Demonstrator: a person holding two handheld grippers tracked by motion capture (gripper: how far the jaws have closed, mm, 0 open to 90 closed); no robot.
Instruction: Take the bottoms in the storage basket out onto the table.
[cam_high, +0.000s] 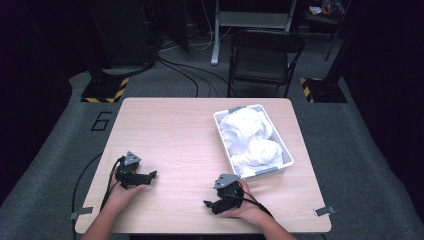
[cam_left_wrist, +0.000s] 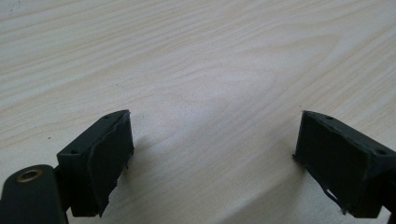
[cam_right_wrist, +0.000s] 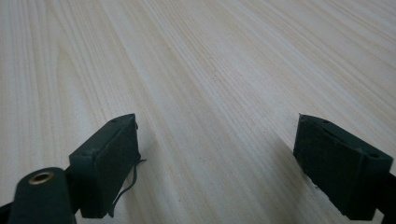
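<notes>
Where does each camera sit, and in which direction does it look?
High view: sits above the person's side, looks forward and down on the table and the white bin of white cloth; both forearms, the left gripper and the right gripper show.
Left gripper view: rides on the left gripper, looks along its open jaws at bare wood.
Right gripper view: rides on the right gripper, same low look, jaws open.
Both gripper views share the table's wood grain.

Both claws, L (cam_high: 150, 175) & R (cam_high: 207, 204), gape wide.

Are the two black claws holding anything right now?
No. The left gripper and right gripper are both open, with only bare table between their jaws.
</notes>
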